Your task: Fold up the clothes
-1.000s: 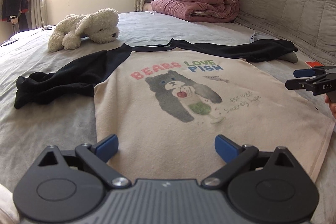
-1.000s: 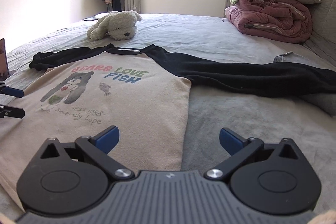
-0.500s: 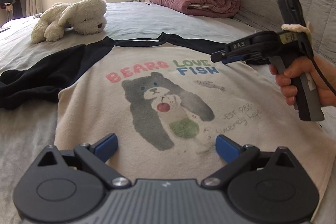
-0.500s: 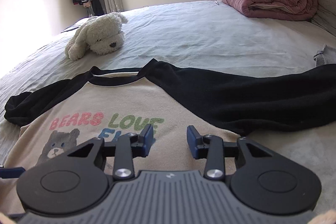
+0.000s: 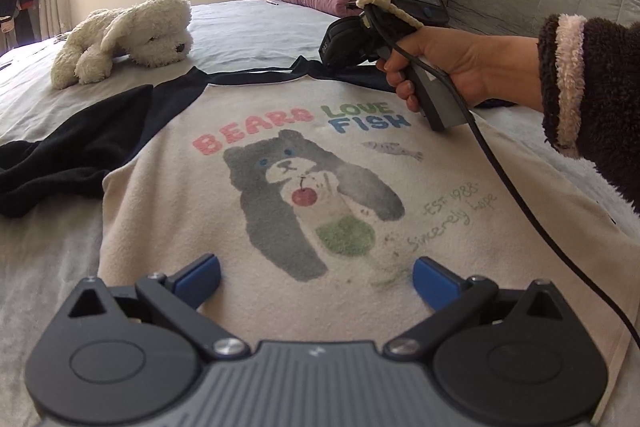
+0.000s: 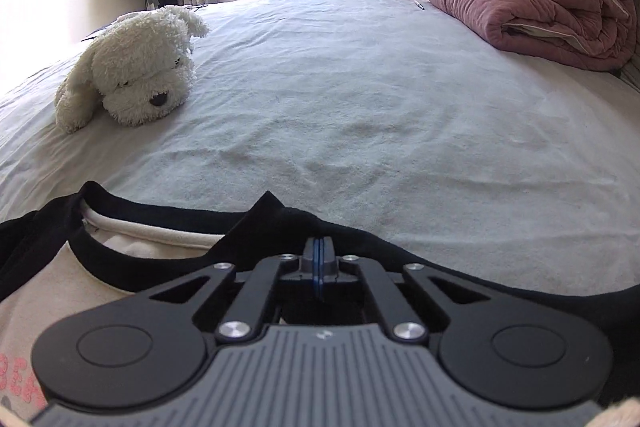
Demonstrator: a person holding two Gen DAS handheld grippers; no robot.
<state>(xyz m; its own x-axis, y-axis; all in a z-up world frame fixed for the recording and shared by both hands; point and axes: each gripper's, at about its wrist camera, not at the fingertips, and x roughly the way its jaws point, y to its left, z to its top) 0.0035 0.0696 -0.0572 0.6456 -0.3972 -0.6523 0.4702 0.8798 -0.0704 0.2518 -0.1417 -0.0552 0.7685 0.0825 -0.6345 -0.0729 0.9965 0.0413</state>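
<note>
Your right tongs just moved up and pinched shut on the shirt at its black shoulder. Your left tongs wait wide open above the hem. The shirt lies flat on the bed, ready to fold.

The left gripper hovers low with its jaws spread wide, while the right gripper, held in a hand with a fuzzy sleeve, has its jaws pressed together.

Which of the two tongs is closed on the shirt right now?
The right tongs, pinched shut on the shirt's black shoulder fabric beside the collar. The left tongs hover wide open over the hem, gripping nothing.
</note>
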